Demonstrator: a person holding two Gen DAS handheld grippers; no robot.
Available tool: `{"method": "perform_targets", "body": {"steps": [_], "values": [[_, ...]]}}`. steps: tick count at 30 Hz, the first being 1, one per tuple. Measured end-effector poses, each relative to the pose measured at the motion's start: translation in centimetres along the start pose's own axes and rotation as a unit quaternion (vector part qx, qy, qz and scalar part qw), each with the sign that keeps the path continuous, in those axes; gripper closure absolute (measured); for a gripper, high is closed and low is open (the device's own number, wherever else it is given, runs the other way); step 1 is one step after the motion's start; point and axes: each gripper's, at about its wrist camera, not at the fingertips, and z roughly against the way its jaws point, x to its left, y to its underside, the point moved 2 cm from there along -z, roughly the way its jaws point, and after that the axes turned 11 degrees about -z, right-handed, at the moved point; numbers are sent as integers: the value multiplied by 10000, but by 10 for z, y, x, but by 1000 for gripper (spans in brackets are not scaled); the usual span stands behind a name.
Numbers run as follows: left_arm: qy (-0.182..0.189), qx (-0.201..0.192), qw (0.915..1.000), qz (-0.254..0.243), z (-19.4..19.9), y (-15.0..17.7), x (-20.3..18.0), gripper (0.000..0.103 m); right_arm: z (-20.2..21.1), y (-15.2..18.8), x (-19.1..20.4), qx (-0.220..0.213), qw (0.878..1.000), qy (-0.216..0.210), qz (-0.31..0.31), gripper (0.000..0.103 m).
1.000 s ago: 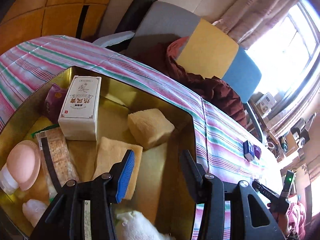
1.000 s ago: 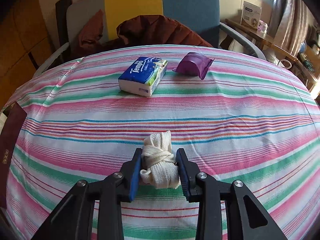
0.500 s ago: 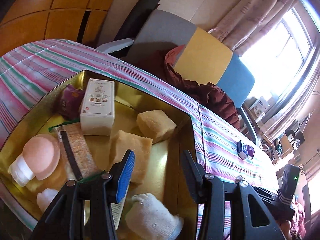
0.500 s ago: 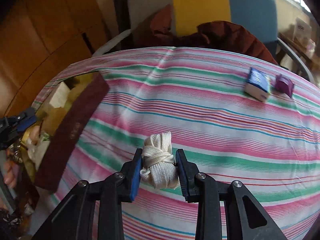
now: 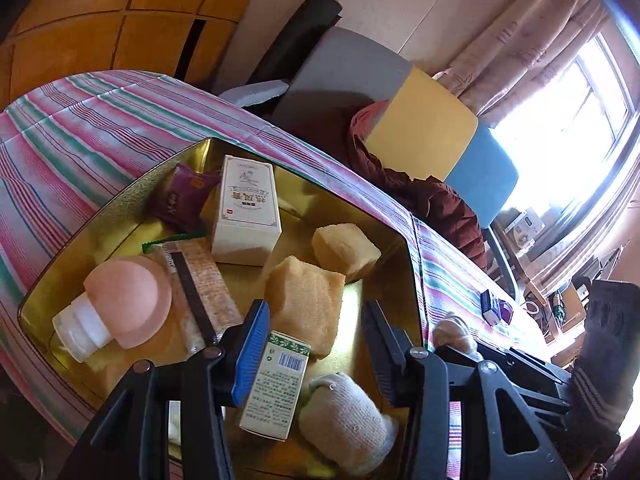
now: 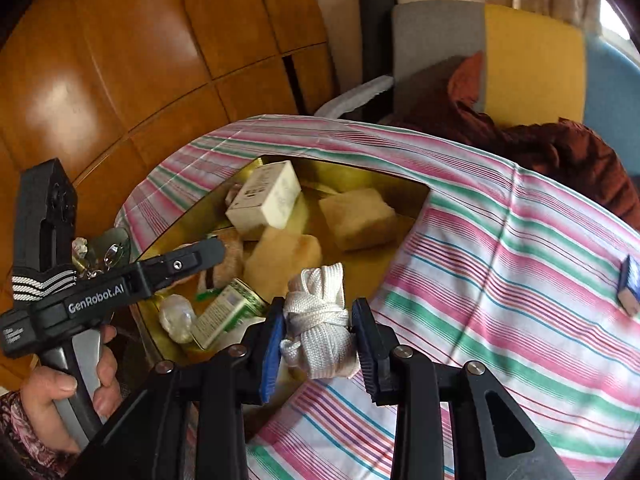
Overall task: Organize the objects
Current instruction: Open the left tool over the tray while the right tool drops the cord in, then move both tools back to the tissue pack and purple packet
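The white cord bundle (image 6: pixel 318 322) is clamped between the two pads of the right gripper (image 6: pixel 318 336), which grasps it at mid-height. Its long axis runs upright in the right wrist view, away from the gripper body, with the looped end up and the knotted wraps at the pad line. The bundle hangs above the near rim of the gold tin (image 6: pixel 360 178), at the boundary between the tin and the striped tablecloth (image 6: pixel 520 280).

Inside the tin lie a white carton (image 5: pixel 246 210), two yellow sponges (image 5: pixel 306 300), a pink-capped bottle (image 5: pixel 116 310), a green-printed box (image 5: pixel 276 390), a rolled sock (image 5: pixel 346 424), a purple packet (image 5: pixel 182 196) and a clear biscuit pack (image 5: pixel 200 280).

The left gripper (image 5: pixel 314 340) is released: its jaws stand apart over the tin with nothing between the pads. A hand (image 6: pixel 60 392) grips its handle at the left edge of the right wrist view.

Well apart on the cloth lies a blue tissue pack (image 6: pixel 630 286). A chair (image 6: pixel 532 60) with a brown garment stands beyond the table.
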Motion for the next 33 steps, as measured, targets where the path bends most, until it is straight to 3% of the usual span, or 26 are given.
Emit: {"method": "perform_targets", "body": {"steps": [10, 13, 17, 21, 33], "values": [[35, -20, 9999, 159, 4, 2, 10, 55, -22, 1, 15, -28, 9989, 339, 318, 66], [46, -17, 9999, 102, 4, 3, 6, 55, -17, 5, 12, -95, 9992, 338, 215, 57], [86, 26, 10000, 29, 1, 5, 0, 55, -4, 8, 0, -263, 9989, 387, -21, 53], [128, 83, 9999, -68, -1, 8, -7, 55, 7, 8, -18, -373, 9977, 402, -405, 43], [371, 155, 9972, -624, -2, 18, -43, 55, 19, 21, -74, -310, 9916, 820, -954, 40]]}}
